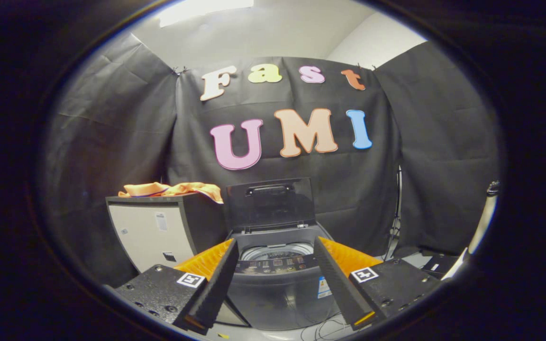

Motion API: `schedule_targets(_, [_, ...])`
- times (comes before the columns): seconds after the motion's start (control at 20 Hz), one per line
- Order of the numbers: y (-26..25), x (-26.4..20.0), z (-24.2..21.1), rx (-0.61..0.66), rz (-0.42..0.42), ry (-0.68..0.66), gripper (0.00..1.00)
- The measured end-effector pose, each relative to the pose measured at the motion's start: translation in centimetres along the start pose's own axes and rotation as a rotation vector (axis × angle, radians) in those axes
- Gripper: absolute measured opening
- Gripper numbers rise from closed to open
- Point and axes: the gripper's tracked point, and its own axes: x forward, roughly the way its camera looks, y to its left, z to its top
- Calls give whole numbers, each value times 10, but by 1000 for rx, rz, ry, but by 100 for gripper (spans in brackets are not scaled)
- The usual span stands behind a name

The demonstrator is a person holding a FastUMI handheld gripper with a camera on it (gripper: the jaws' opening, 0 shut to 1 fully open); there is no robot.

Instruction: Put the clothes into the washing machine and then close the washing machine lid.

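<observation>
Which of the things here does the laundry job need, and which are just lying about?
Needed:
orange clothes on the cabinet
washing machine, between the open, empty fingers
its raised lid
gripper

Lying about:
cabinet beside the machine
cables on the floor

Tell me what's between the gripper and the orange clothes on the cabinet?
In the gripper view, the open gripper frames the washing machine; the clothes lie beyond-left on the cabinet, nothing between.

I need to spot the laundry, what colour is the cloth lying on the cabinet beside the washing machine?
Orange; the cloth shows best in the gripper view.
</observation>
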Motion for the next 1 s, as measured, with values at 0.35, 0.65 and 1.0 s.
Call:
schedule_targets(0.35, [71, 49, 20, -94, 17, 25, 96])
schedule_targets(0.65, [158, 119, 65, -3, 110, 46, 96])
schedule_targets(1.0, [230, 197, 120, -27, 132, 56, 96])
